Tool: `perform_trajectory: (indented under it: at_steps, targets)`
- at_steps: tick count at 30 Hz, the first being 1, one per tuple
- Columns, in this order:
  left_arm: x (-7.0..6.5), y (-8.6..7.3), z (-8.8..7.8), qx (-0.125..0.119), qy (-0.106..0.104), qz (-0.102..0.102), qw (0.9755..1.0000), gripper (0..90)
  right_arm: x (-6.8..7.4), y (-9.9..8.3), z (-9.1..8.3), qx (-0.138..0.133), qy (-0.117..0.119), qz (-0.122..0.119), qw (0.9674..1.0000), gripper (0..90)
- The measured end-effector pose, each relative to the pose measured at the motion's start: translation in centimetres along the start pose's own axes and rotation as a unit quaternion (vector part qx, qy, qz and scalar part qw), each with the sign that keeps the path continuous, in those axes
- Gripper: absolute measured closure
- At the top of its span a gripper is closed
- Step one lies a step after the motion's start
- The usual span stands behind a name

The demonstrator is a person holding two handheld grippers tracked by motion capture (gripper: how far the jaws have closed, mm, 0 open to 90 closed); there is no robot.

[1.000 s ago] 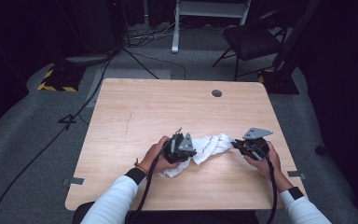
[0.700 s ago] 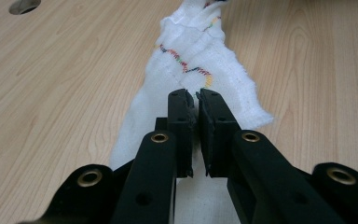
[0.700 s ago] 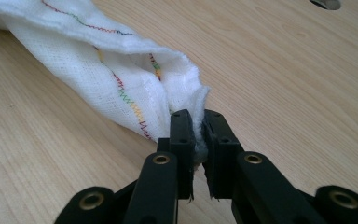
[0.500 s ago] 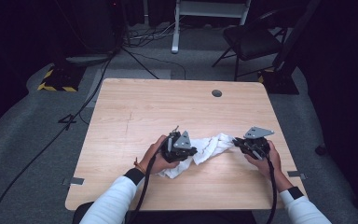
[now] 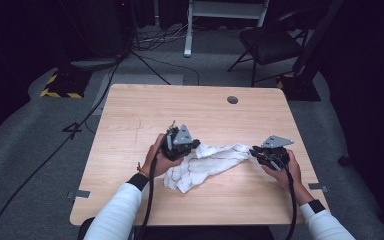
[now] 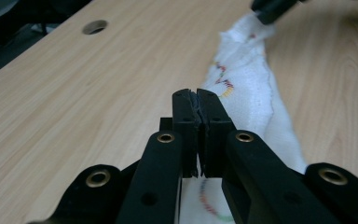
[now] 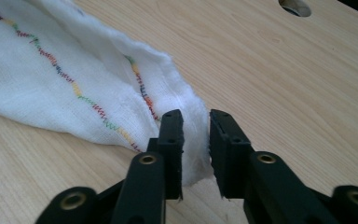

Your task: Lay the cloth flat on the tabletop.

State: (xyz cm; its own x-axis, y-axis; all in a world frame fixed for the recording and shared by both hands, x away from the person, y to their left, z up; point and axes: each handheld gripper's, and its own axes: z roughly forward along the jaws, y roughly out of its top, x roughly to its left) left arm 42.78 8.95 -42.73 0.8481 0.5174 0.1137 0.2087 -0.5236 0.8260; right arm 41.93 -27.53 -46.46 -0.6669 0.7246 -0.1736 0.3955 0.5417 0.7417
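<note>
A white cloth [image 5: 205, 162] with coloured zigzag stitching lies stretched across the wooden table [image 5: 180, 105] between both grippers. My left gripper [image 5: 195, 146] is at its left end, lifted a little; in the left gripper view its jaws [image 6: 198, 100] are pressed together on a thin edge of the cloth [image 6: 247, 79], which runs away toward the right gripper [image 6: 270, 7]. My right gripper [image 5: 253, 151] is at the cloth's right tip. Its jaws [image 7: 196, 121] have just been opening, with the cloth corner [image 7: 51, 79] between them and a gap at one pad.
A round cable hole [image 5: 232, 100] sits near the table's far edge. Beyond the table stand a black chair [image 5: 270, 42] and a white frame [image 5: 220, 12], with cables on the grey floor [image 5: 145, 60]. Bare wood surrounds the cloth.
My left gripper has moved up and slightly away from the person, pulling the cloth's left end with it. The right gripper has stayed in place.
</note>
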Motion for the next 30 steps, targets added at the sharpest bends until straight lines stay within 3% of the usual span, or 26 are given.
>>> perform_trajectory:
  at_steps: [1, 2, 3, 4, 5, 9, 11, 12, 14, 15, 16, 17, 18, 19, 20, 22, 24, 25, 27, 28, 30]
  targets:
    - [1.5, -0.5, -0.1, 0.005, 0.016, -0.011, 0.9998, 87.1, -0.1, 0.1, -0.1, -0.007, 0.006, 0.002, 1.0, 72.4]
    - [1.5, -0.5, -0.1, 0.005, 0.016, -0.011, 0.9998, 87.1, -0.1, 0.1, -0.1, -0.007, 0.006, 0.002, 1.0, 72.4]
    - [2.8, -1.1, -0.1, 0.01, 0.028, -0.023, 0.9993, 87.1, -0.2, 0.4, -0.1, -0.012, 0.006, 0.004, 0.9999, 69.5]
    - [2.8, -1.1, -0.1, 0.01, 0.028, -0.023, 0.9993, 87.1, -0.2, 0.4, -0.1, -0.012, 0.006, 0.004, 0.9999, 69.5]
    - [4.0, -1.7, -0.1, 0.015, 0.04, -0.042, 0.9982, 87.1, -0.6, 0.8, -0.1, -0.018, 0.01, 0.016, 0.9997, 66.4]
    - [6.1, -3.2, 0.3, 0.015, 0.061, -0.092, 0.9938, 86.6, -0.6, 1.5, 0.1, -0.026, 0.02, 0.029, 0.999, 63.1]
    - [6.5, -3.5, 0.4, 0.025, 0.069, -0.093, 0.9929, 85.0, -0.2, 2.0, 0.3, -0.027, 0.025, 0.022, 0.9991, 61.8]
    - [6.9, -3.8, 0.7, 0.035, 0.08, -0.096, 0.9916, 85.0, -0.2, 2.0, 0.3, -0.027, 0.025, 0.022, 0.9991, 61.8]
    - [7.9, -4.5, 0.6, 0.06, 0.126, -0.109, 0.9842, 75.5, 0.8, 2.8, 0.9, -0.026, 0.032, 0.007, 0.9991, 59.8]
    - [7.9, -4.5, 0.6, 0.06, 0.126, -0.109, 0.9842, 67.4, 0.8, 2.8, 0.9, -0.026, 0.032, 0.007, 0.9991, 59.8]
    - [8.2, -4.9, 0.0, 0.064, 0.141, -0.133, 0.979, 62.7, 1.7, 3.3, 1.3, -0.024, 0.04, -0.008, 0.9989, 57.9]
    - [8.2, -4.9, 0.0, 0.064, 0.141, -0.133, 0.979, 61.0, 1.7, 3.3, 1.3, -0.024, 0.04, -0.008, 0.9989, 57.9]
    - [8.2, -5.0, -0.3, 0.062, 0.127, -0.133, 0.981, 61.0, 2.2, 3.5, 1.6, -0.022, 0.046, -0.016, 0.9986, 56.9]
    - [7.5, -5.1, -1.0, 0.07, 0.118, -0.112, 0.9842, 54.0, 3.2, 4.0, 1.9, -0.02, 0.058, -0.027, 0.9978, 56.5]
    - [7.0, -5.2, -1.3, 0.073, 0.108, -0.104, 0.9861, 51.0, 3.6, 4.3, 2.1, -0.021, 0.062, -0.034, 0.9972, 56.5]
    - [6.5, -5.4, -1.4, 0.079, 0.101, -0.1, 0.9867, 48.5, 4.0, 4.6, 2.2, -0.024, 0.068, -0.038, 0.9967, 57.1]
    - [5.2, -5.8, -1.5, 0.094, 0.087, -0.096, 0.9871, 38.4, 5.0, 5.5, 2.7, -0.031, 0.087, -0.042, 0.9949, 57.2]
    - [3.9, -6.3, -1.7, 0.106, 0.064, -0.09, 0.9883, 36.9, 5.3, 5.8, 2.9, -0.033, 0.092, -0.043, 0.9942, 57.2]
    - [3.2, -6.5, -1.8, 0.111, 0.058, -0.083, 0.9886, 34.4, 6.1, 6.4, 3.4, -0.033, 0.1, -0.048, 0.9933, 57.4]
    - [2.1, -7.0, -2.0, 0.119, 0.042, -0.074, 0.9893, 34.0, 6.6, 6.7, 3.6, -0.031, 0.103, -0.052, 0.9929, 57.4]
    - [1.7, -7.2, -2.2, 0.124, 0.037, -0.071, 0.9891, 32.6, 7.0, 7.0, 3.9, -0.033, 0.107, -0.058, 0.992, 57.4]
